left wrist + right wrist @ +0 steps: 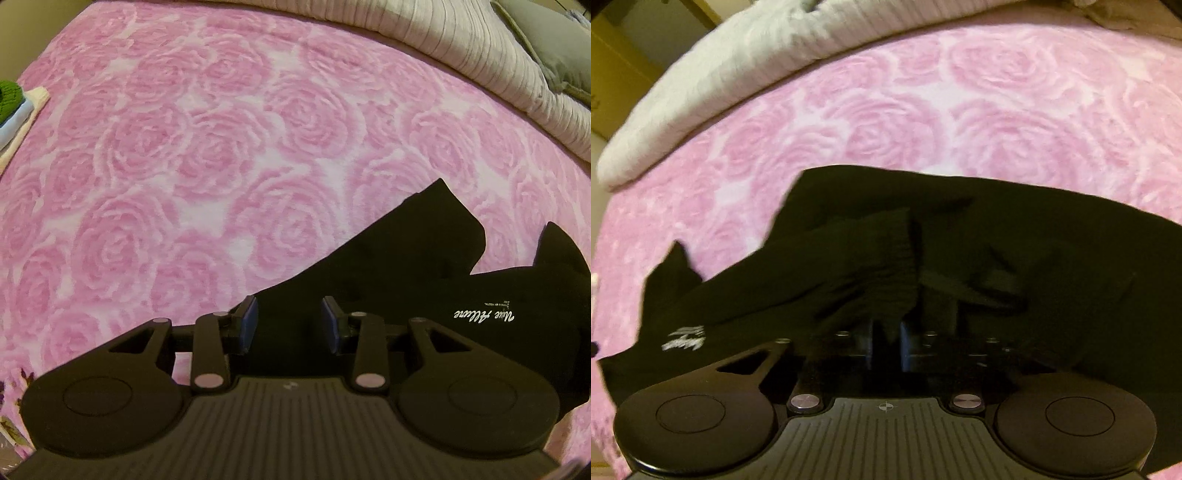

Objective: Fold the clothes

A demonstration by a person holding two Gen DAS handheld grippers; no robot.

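My left gripper (289, 325) points down over a black garment (388, 273) that lies crumpled on a pink rose-patterned bedspread (184, 166). Its two blue pads (248, 322) stand spread apart, with black cloth showing in the gap between them; the pads press on nothing. White script lettering (484, 315) on the garment sits just to the right of this gripper.

My right gripper (886, 341) has its jaws pressed nearly together, pinching a fold of the same garment (960, 236), which bunches up right above the fingertips. This view is blurred. A ribbed cuff or hem (901, 251) lies across the middle of the cloth.

A pale ribbed blanket (461, 40) runs along the far edge of the bed. At the far left edge sits a small pile of folded clothes (14, 110), green on top.
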